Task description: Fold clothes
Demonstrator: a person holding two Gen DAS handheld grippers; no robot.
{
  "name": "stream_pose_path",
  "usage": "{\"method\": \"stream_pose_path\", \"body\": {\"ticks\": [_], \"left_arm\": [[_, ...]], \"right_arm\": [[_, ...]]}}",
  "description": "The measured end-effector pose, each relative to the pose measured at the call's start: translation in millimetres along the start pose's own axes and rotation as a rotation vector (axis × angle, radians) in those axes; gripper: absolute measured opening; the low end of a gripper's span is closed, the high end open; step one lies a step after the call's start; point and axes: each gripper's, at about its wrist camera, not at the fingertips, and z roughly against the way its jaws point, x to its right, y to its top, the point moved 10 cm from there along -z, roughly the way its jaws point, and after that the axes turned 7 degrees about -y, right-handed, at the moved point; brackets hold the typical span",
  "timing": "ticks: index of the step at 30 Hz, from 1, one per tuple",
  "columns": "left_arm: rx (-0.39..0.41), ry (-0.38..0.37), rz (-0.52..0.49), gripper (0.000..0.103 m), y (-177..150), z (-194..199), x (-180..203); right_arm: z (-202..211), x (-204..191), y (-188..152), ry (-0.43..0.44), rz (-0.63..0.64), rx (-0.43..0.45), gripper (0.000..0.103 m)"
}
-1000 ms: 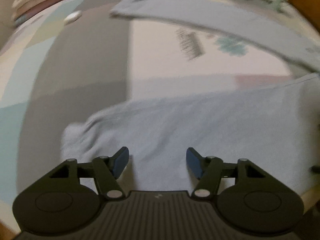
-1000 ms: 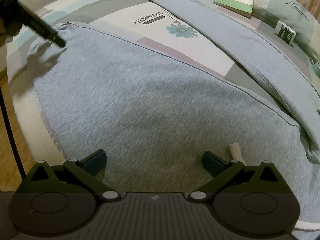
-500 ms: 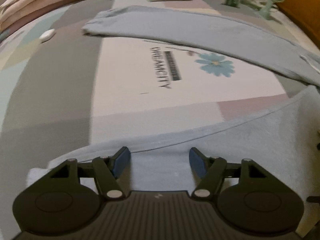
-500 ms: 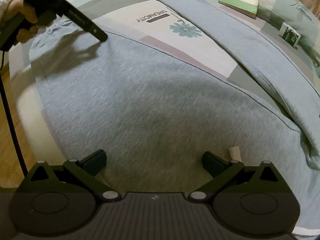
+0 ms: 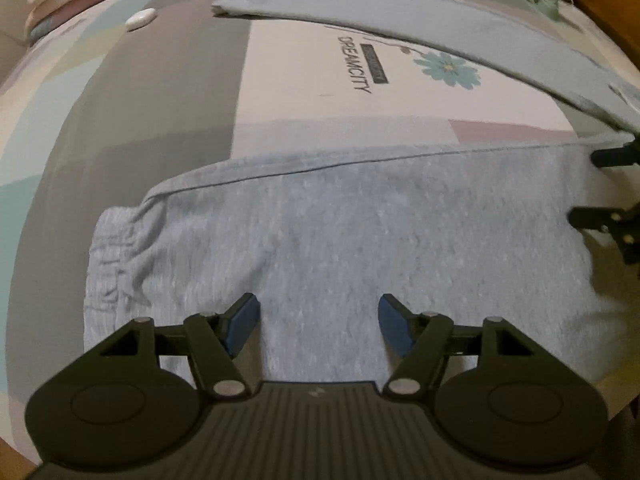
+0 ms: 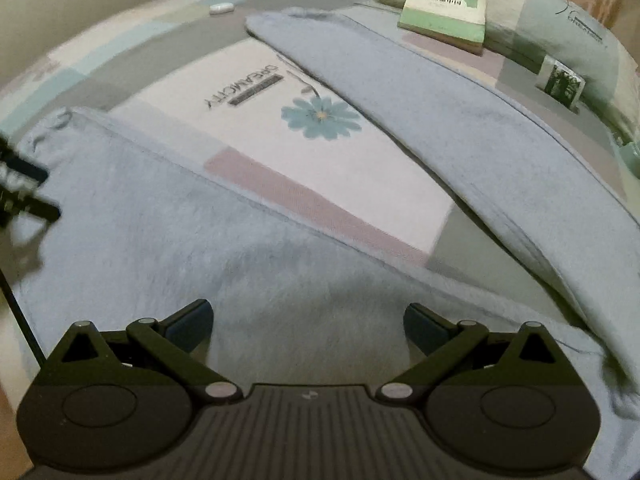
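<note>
As left gripper (image 5: 319, 322) swings back over the near leg (image 5: 360, 232) of the trousers, both tools released; right gripper (image 6: 307, 324) empty, legs still splayed.

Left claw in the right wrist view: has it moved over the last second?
Yes. The left claw has drawn back toward the view's left edge and down the near trouser leg, farther from the cuff it touched before.

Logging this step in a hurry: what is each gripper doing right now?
Left gripper: jaws open, empty, over the light blue-grey cotton trousers.
Right gripper: jaws open, empty, over the same trousers.
</note>
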Motion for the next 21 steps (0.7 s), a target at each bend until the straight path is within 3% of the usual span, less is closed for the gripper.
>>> {"method": "stream_pose_path", "body": {"ticks": [7,21], "left_arm": [[-0.018,0.003,0.003,0.071,-2,2,-4],[-0.043,0.025,-0.011,0.070,-1,1,-5]], "right_arm": [[-30,-3,19,-0.022,-0.026,-0.025,0.103],[-37,-4,24,-0.067,-0.080,-0.051,0.103]]}}
